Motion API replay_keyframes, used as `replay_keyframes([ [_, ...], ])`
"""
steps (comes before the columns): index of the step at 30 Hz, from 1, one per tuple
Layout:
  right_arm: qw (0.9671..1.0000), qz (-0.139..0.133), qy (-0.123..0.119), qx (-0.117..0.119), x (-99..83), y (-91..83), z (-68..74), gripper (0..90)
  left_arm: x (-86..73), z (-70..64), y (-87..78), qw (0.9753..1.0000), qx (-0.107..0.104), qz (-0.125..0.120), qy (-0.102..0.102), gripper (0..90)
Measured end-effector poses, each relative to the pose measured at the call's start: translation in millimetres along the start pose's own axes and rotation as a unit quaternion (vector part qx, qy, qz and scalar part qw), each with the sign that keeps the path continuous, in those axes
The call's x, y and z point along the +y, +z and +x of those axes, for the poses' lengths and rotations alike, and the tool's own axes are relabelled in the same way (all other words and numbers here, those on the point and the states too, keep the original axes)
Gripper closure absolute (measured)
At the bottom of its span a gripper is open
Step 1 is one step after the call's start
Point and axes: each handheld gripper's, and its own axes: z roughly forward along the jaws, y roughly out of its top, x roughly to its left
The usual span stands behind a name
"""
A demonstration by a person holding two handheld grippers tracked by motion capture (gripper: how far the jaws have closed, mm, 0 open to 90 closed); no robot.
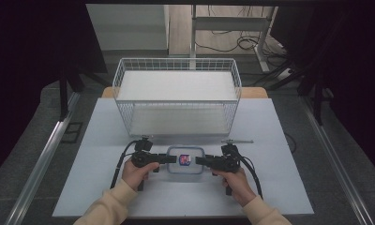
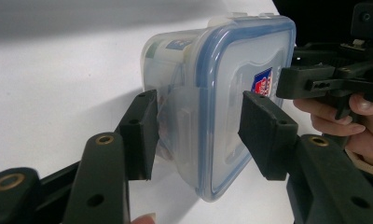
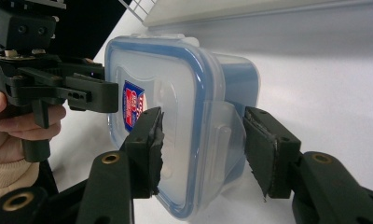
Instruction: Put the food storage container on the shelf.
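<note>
A clear plastic container (image 1: pixel 185 160) with a blue-rimmed lid and a red-and-blue sticker lies on the white table (image 1: pixel 101 187), near its front. My left gripper (image 1: pixel 169 159) comes at it from the left. In the left gripper view its jaws (image 2: pixel 198 135) take in the container's (image 2: pixel 212 93) edge, both pads pressing on it. My right gripper (image 1: pixel 199 161) meets the opposite side. In the right gripper view its jaws (image 3: pixel 203 149) straddle the container's (image 3: pixel 184 93) side latch: one pad lies against the lid, the other stands a little off the latch.
A white wire basket (image 1: pixel 176 61) with a flat white shelf stands just behind the container, at the table's middle back. Cables trail from both grippers over the table. Dark floor and metal rails flank the table.
</note>
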Motion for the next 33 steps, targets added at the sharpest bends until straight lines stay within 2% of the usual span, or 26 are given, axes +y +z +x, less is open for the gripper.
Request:
replay_keyframes([
  [4,0.9999,-0.005,-0.009,0.0,4.2,-2.5,3.8,48.8,3.3,-2.7,-4.3,1.0,0.0,-0.005,0.007,48.4],
  [8,0.9999,-0.008,-0.012,0.002,8.3,-4.4,6.7,48.8,5.8,-5.5,-7.9,0.9999,-0.003,-0.01,0.003,48.6],
  [17,0.9995,-0.018,-0.025,0.002,20.7,-11.6,14.6,48.8,18.4,-15.6,-18.4,0.9996,0.001,-0.021,0.021,48.8],
  [19,0.9993,-0.02,-0.031,0.002,26.6,-13.6,18.7,48.8,22.4,-18.5,-23.0,0.9994,-0.001,-0.029,0.02,48.8],
  [24,0.9984,-0.026,-0.05,0.002,45.4,-19.9,32.8,48.7,36.5,-29.3,-39.2,0.9984,0.004,-0.044,0.035,48.8],
  [27,0.9973,-0.034,-0.064,0.004,64.1,-26.0,44.8,48.7,47.7,-37.4,-50.2,0.9974,0.01,-0.055,0.046,48.8],
  [28,0.9973,-0.034,-0.064,0.004,64.1,-26.0,44.8,48.7,51.8,-40.0,-53.9,0.997,0.01,-0.059,0.048,48.8],
  [31,0.9961,-0.042,-0.077,0.003,79.4,-31.7,55.2,48.7,63.9,-48.0,-64.7,0.9957,0.012,-0.072,0.058,48.8],
  [32,0.9951,-0.047,-0.086,0.002,89.7,-35.6,61.9,48.5,67.7,-51.1,-68.2,0.9952,0.014,-0.076,0.061,48.7],
  [33,0.9951,-0.047,-0.086,0.002,89.7,-35.6,61.9,48.5,71.6,-53.7,-71.4,0.9946,0.014,-0.08,0.064,48.7],
])
